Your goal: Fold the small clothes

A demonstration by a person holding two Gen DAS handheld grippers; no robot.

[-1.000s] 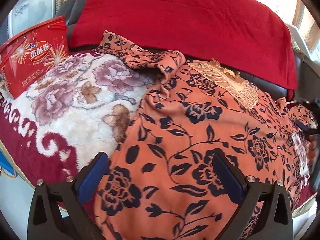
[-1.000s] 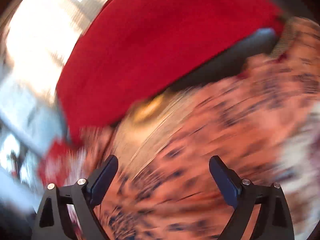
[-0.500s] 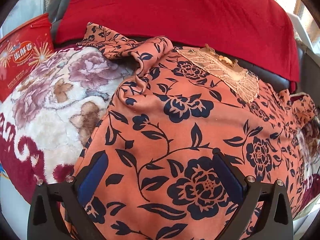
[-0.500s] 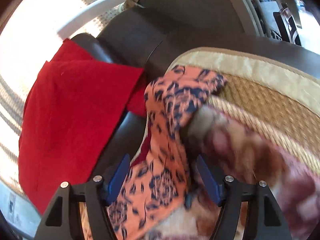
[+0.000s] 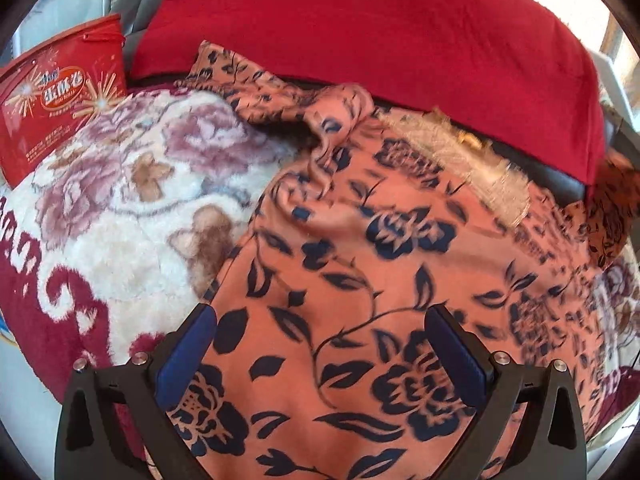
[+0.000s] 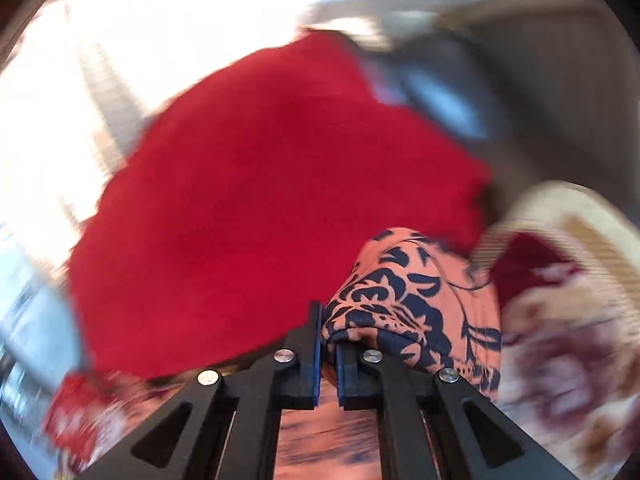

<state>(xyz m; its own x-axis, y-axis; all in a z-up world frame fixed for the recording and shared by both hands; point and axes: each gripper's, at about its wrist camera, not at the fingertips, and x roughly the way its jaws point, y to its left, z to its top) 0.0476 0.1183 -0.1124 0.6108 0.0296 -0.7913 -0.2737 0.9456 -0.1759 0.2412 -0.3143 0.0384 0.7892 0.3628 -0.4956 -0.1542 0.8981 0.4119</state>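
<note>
Just changed: my right gripper has just been closing, and its jaws now pinch a bunched sleeve of the orange floral garment, where a second ago they stood wide over it.
Meaning: I judge the sleeve is caught, ready to fold inward.
Left gripper: fingers apart, hovering over the garment's lower body, holding nothing.
Garment: spread on the plush floral blanket, collar toward the blanket's far edge.
Around: red cloth behind; red box at the blanket's far left corner.
In the way: the other sleeve lies crumpled.
</note>
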